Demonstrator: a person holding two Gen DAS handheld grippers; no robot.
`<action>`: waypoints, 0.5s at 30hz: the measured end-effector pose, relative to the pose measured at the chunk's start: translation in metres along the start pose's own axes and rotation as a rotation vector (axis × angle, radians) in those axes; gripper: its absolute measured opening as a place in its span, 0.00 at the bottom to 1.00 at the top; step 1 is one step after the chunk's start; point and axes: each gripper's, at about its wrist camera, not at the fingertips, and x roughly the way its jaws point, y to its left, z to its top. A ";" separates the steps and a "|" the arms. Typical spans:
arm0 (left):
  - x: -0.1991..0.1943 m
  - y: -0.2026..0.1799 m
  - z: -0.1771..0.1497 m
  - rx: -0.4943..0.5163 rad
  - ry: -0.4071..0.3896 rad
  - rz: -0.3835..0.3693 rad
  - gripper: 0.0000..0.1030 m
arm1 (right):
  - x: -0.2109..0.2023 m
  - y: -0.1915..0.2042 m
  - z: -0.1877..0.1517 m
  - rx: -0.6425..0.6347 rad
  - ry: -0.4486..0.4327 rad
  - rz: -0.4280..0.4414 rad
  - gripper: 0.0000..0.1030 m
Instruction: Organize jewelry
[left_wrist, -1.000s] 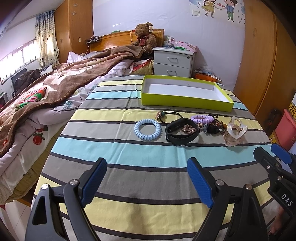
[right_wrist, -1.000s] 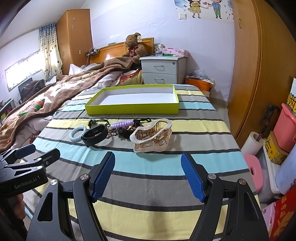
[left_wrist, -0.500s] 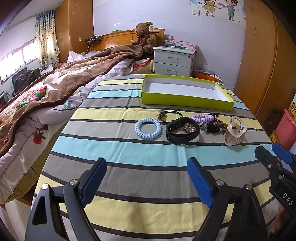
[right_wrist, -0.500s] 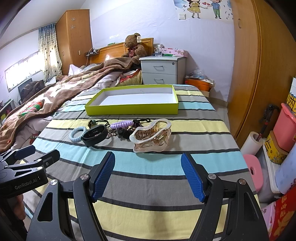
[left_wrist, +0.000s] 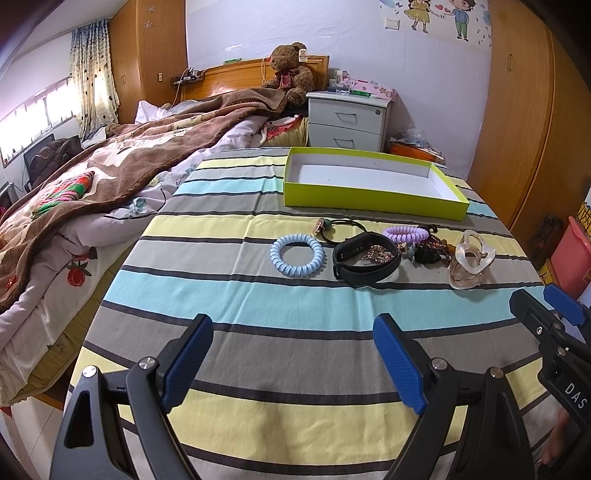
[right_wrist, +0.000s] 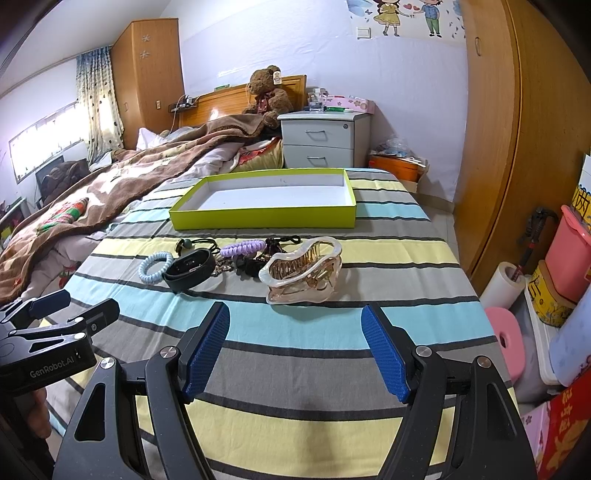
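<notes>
On the striped tablecloth lies a row of pieces: a light blue coil band (left_wrist: 297, 254) (right_wrist: 155, 266), a black wristband (left_wrist: 365, 260) (right_wrist: 189, 269), a purple coil band (left_wrist: 405, 233) (right_wrist: 242, 249), a dark bead tangle (left_wrist: 430, 248) and a clear amber hair claw (left_wrist: 470, 263) (right_wrist: 303, 270). Behind them stands an empty lime-green box (left_wrist: 369, 201) (right_wrist: 258, 218). My left gripper (left_wrist: 293, 363) is open, well short of the row. Just as wide open, my right gripper (right_wrist: 295, 349) hovers in front of the hair claw. Neither holds anything.
A bed with a brown blanket (left_wrist: 122, 162) runs along the left side of the table. A white nightstand (left_wrist: 347, 118) and a teddy bear (left_wrist: 290, 74) are behind. Wooden wardrobes (right_wrist: 524, 129) stand at the right, with pink bins (right_wrist: 569, 251) and a paper roll (right_wrist: 502, 284) on the floor.
</notes>
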 end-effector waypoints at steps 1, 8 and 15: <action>0.000 0.000 0.000 0.000 0.000 0.000 0.87 | 0.000 0.000 0.000 0.000 0.001 0.000 0.72; 0.000 0.001 0.000 0.001 0.005 -0.003 0.87 | 0.003 -0.003 0.002 0.013 0.010 -0.008 0.72; 0.007 0.003 0.006 -0.002 0.020 -0.001 0.87 | 0.008 -0.004 0.004 0.018 0.021 -0.015 0.72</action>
